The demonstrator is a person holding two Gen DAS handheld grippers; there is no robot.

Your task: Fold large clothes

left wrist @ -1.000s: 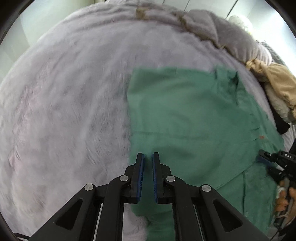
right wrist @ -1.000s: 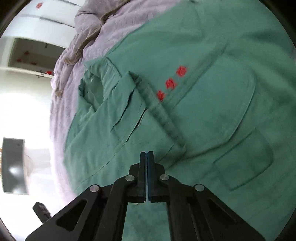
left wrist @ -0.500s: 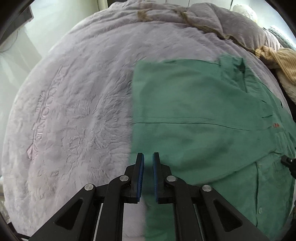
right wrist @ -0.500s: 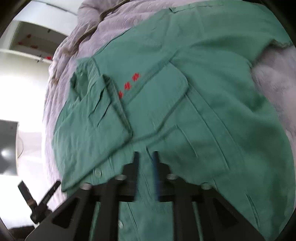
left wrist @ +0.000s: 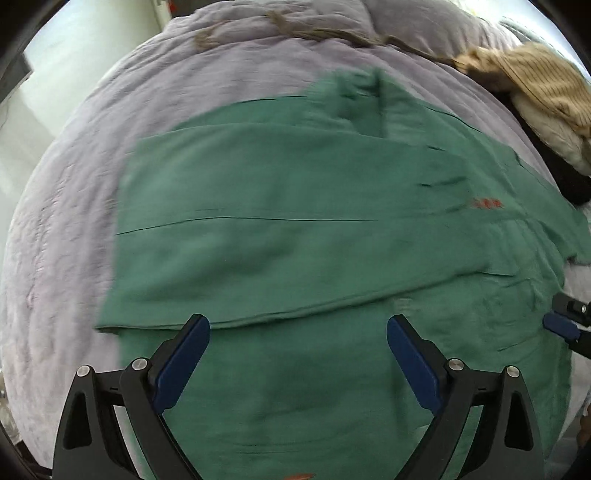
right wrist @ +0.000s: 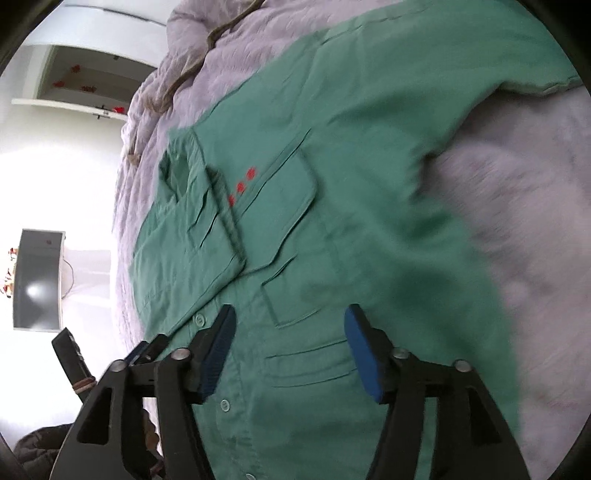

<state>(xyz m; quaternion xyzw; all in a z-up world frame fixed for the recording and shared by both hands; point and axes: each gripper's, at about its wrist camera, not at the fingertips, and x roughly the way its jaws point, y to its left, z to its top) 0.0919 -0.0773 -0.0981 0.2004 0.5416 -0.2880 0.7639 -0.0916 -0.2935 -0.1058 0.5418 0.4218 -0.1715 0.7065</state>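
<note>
A large green shirt (left wrist: 280, 229) lies spread on the lilac bed cover (left wrist: 74, 192), one side folded over the body. Small red marks (left wrist: 487, 203) sit near its chest. My left gripper (left wrist: 297, 354) hovers above the shirt's lower part, jaws opening wide with only the cloth lying beneath them. In the right wrist view the same shirt (right wrist: 351, 184) shows its collar (right wrist: 181, 173), pockets and button placket. My right gripper (right wrist: 290, 347) hangs over the placket and lower pocket, jaws opening, nothing gripped. The right gripper's blue tip (left wrist: 561, 325) peeks in at the left view's right edge.
A tan knitted garment (left wrist: 535, 81) and other clothes are piled at the bed's far right. A bunched lilac duvet (left wrist: 314, 26) lies along the head end. A dark screen (right wrist: 37, 280) stands by the white wall beyond the bed's edge.
Both grippers, shut a second ago, have opened and let go of the shirt. Both have pulled back over it, so more of the folded garment shows.
</note>
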